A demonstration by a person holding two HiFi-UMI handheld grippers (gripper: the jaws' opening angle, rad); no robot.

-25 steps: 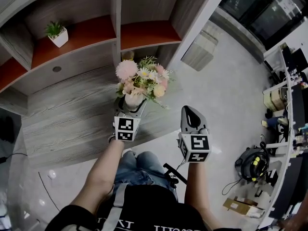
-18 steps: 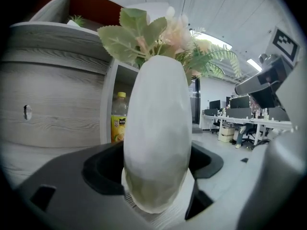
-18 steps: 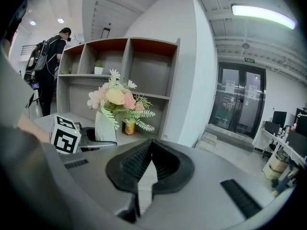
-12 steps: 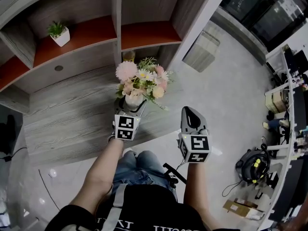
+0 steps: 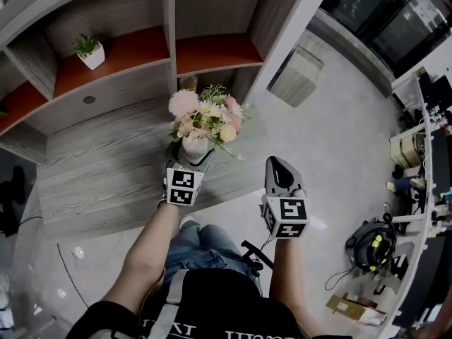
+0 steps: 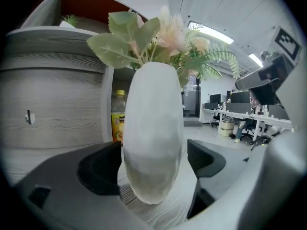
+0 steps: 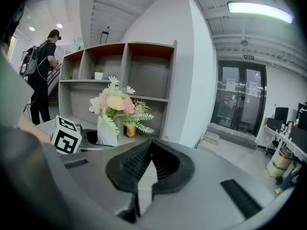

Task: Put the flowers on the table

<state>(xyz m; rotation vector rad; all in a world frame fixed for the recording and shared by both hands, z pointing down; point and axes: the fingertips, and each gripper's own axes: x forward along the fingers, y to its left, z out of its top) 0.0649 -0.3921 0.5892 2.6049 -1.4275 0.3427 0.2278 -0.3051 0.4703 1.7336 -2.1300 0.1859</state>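
A bunch of pink, white and yellow flowers (image 5: 205, 119) stands in a white vase (image 5: 195, 147) on the grey wooden table (image 5: 106, 168), in front of the shelving. My left gripper (image 5: 192, 152) reaches around the vase from the near side. In the left gripper view the vase (image 6: 153, 143) rests on the tabletop between the two black fingers (image 6: 100, 169), and the jaws are opening, with a thin gap at the right pad. My right gripper (image 5: 280, 168) hovers off the table's right end, shut and empty. The right gripper view shows the flowers (image 7: 115, 102) at its left.
Red-backed shelves rise behind the table, one with a small potted plant (image 5: 88, 49). A yellow bottle (image 6: 118, 116) stands in the cubby just behind the vase. A person (image 7: 41, 66) stands at the far left. A grey box (image 5: 296, 73) sits on the floor to the right.
The vase and the left gripper stay at the same spot on the table. The right gripper has not moved. Only the head view has shifted slightly.
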